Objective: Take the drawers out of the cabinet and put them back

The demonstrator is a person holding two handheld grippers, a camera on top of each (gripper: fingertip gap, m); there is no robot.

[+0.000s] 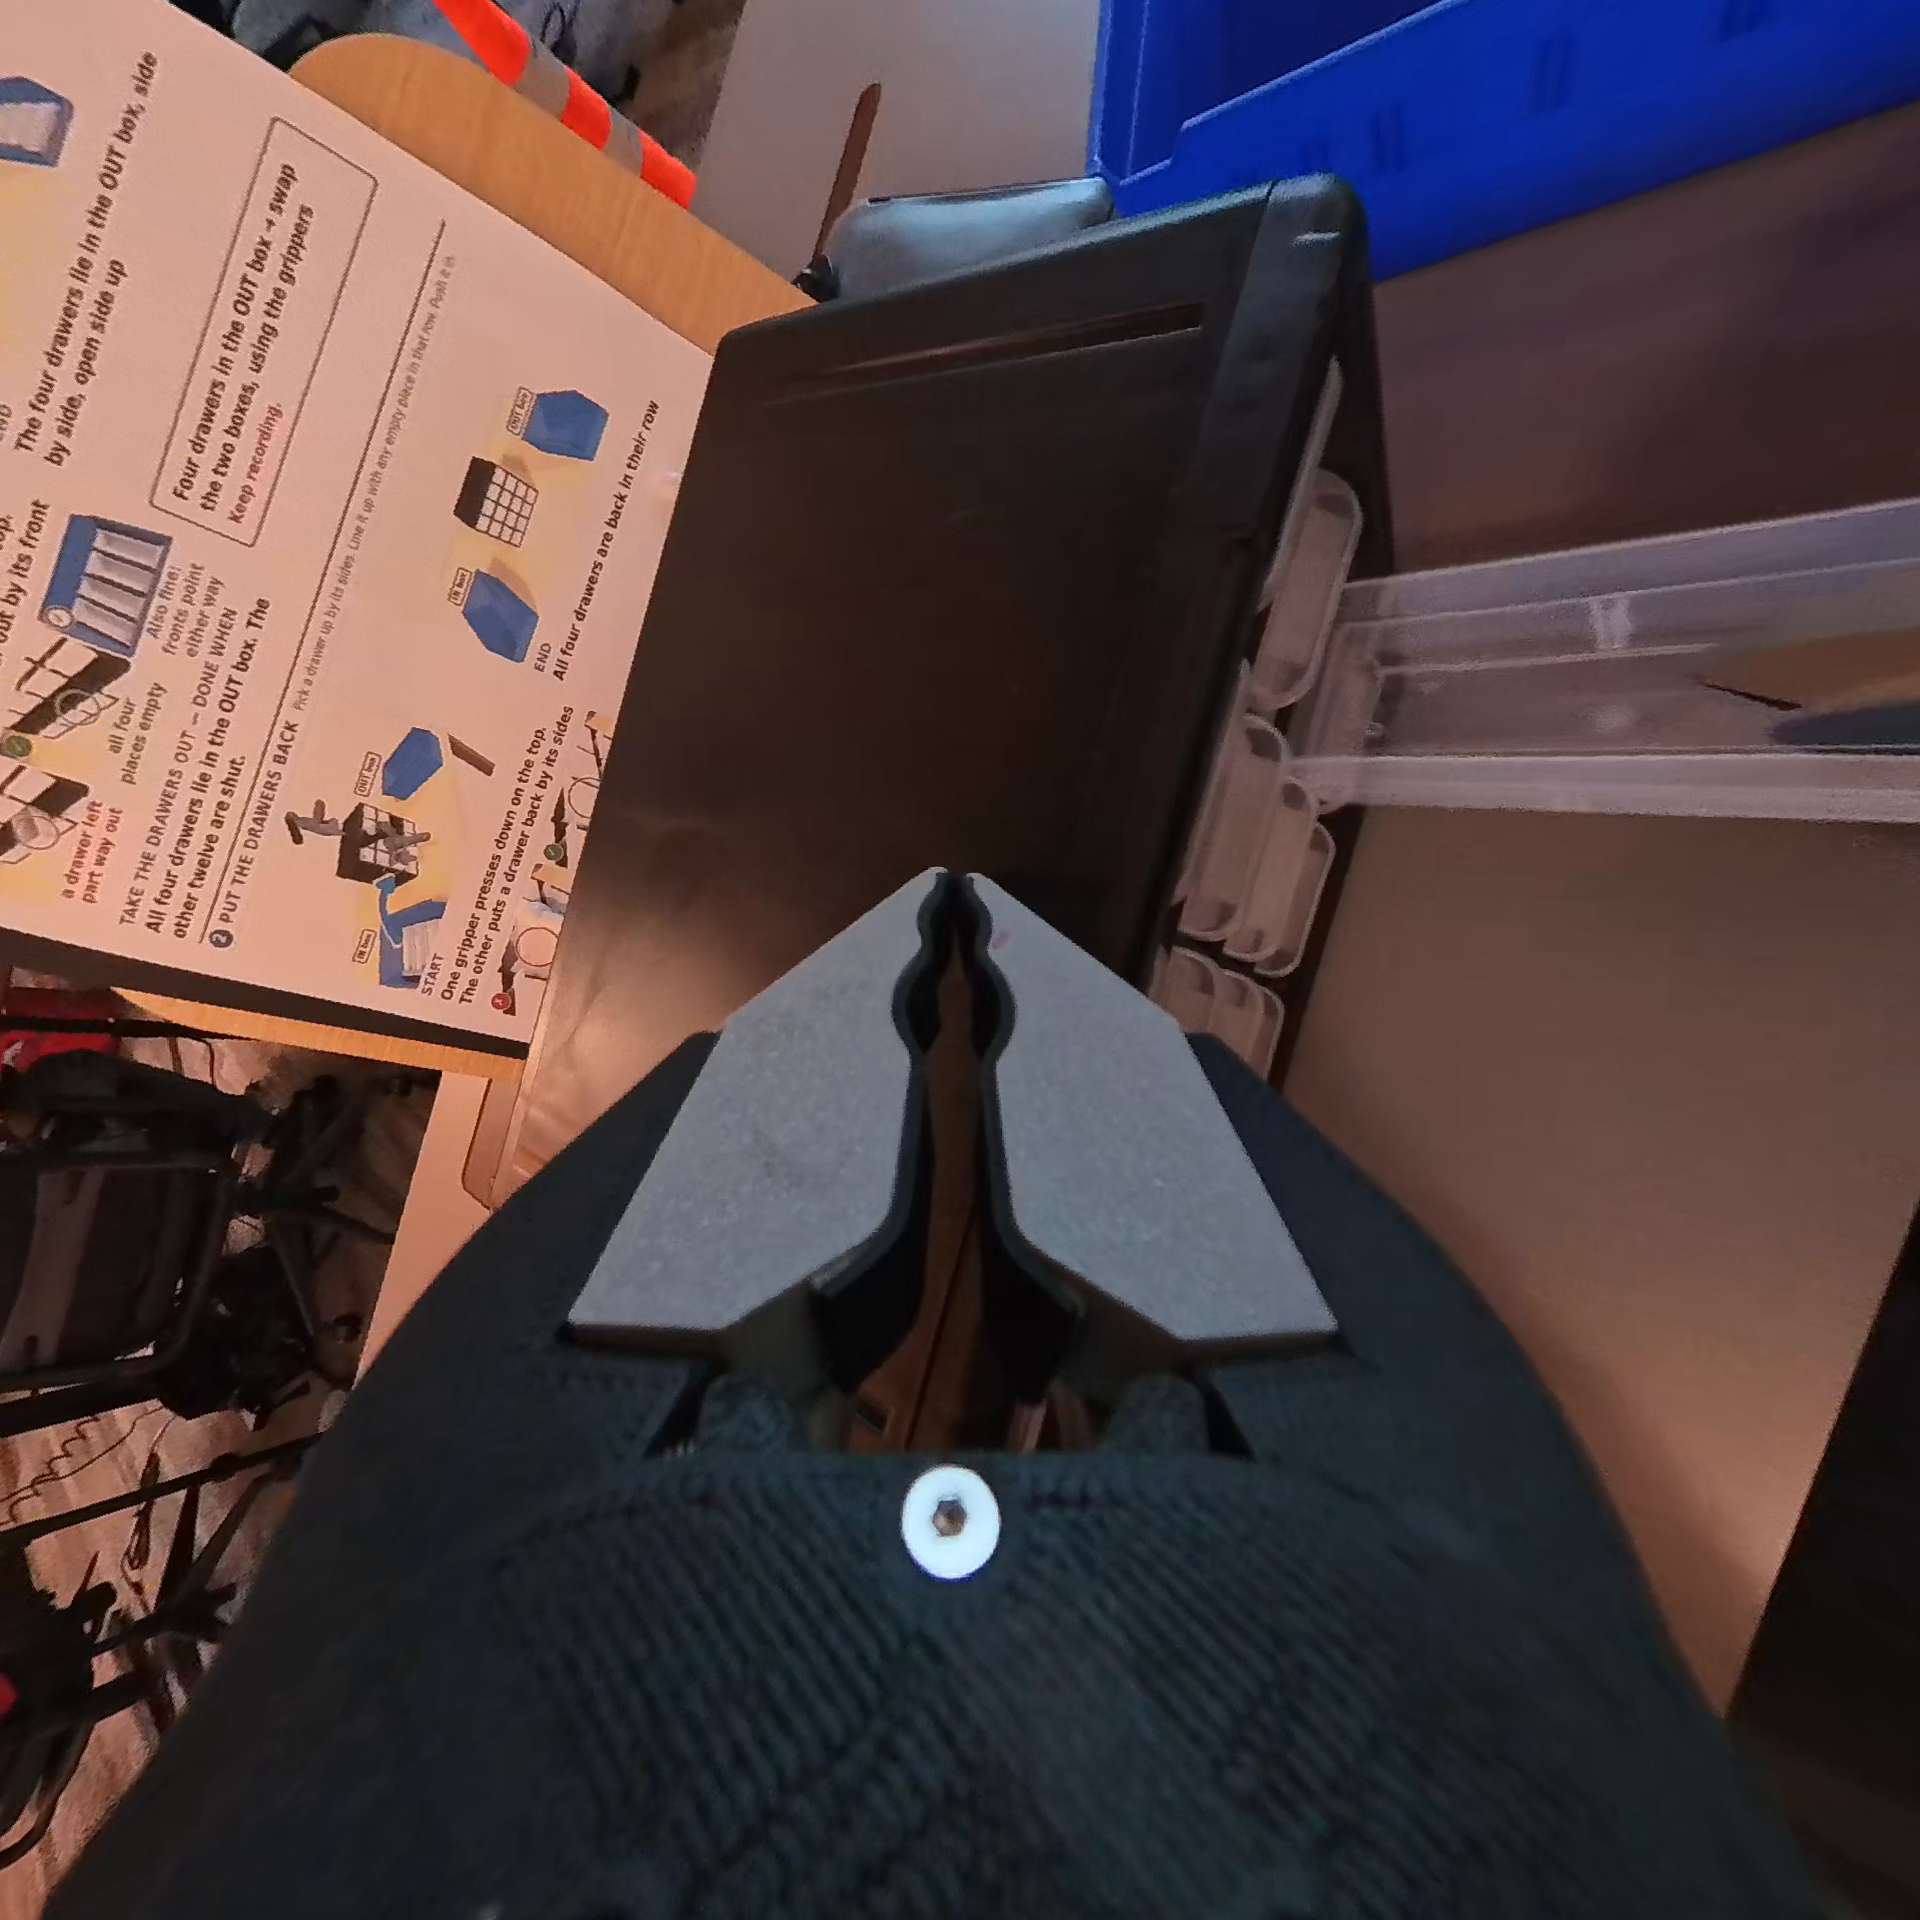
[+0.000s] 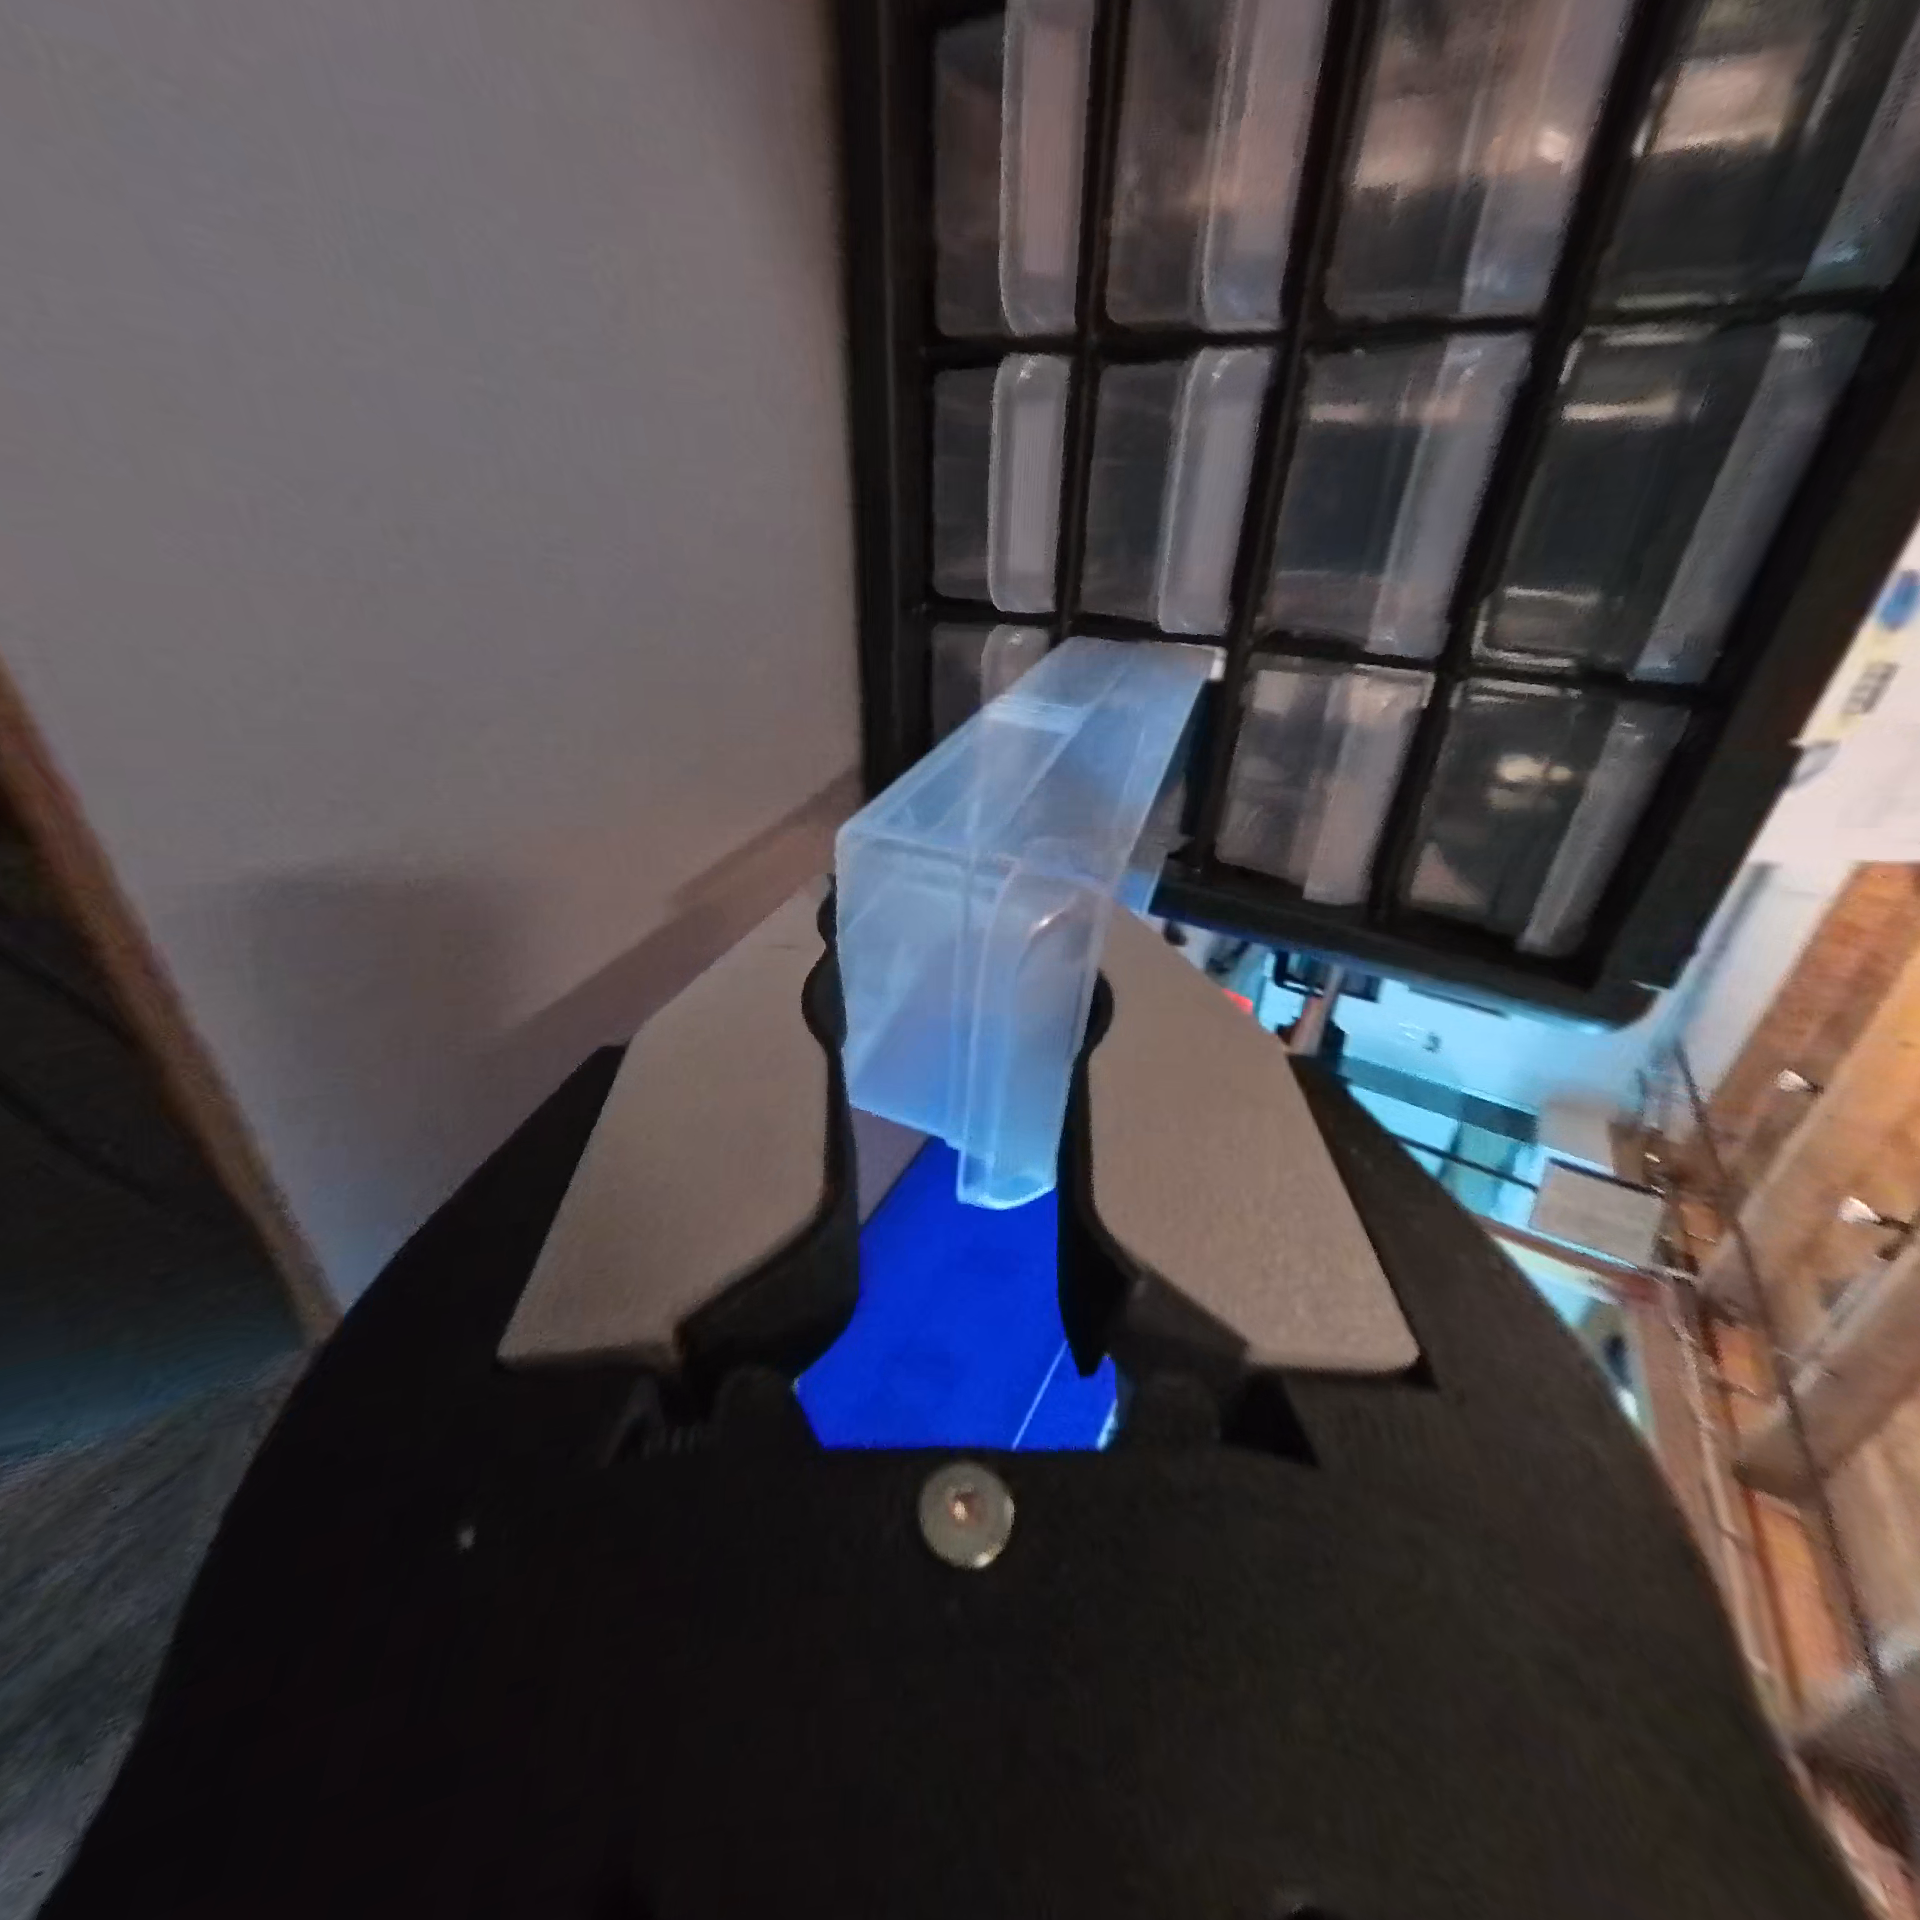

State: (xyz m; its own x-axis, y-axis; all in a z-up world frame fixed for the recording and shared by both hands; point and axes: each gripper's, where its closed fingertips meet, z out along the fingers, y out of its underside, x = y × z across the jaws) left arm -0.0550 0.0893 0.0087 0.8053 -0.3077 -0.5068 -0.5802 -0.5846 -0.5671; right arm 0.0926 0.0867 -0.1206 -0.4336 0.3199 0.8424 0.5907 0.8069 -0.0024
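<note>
A black cabinet (image 1: 935, 623) stands on the table, and I look down on its top. My left gripper (image 1: 956, 883) is shut and empty, with its tips over the cabinet's top near its front edge. A clear plastic drawer (image 1: 1558, 665) sticks far out of the cabinet's front to the right. In the right wrist view my right gripper (image 2: 961, 987) is shut on the front end of this clear drawer (image 2: 997, 831). The drawer's back end is still in a slot of the cabinet (image 2: 883, 312)'s lowest visible row. Several other clear drawers sit shut in the grid.
A blue bin (image 1: 1558, 104) stands behind the cabinet, and blue (image 2: 935, 1351) shows below my right fingers. A printed instruction sheet (image 1: 260, 520) lies left of the cabinet. The brown table top (image 1: 1558, 1091) runs in front of the cabinet. A white wall (image 2: 416, 416) is at the left.
</note>
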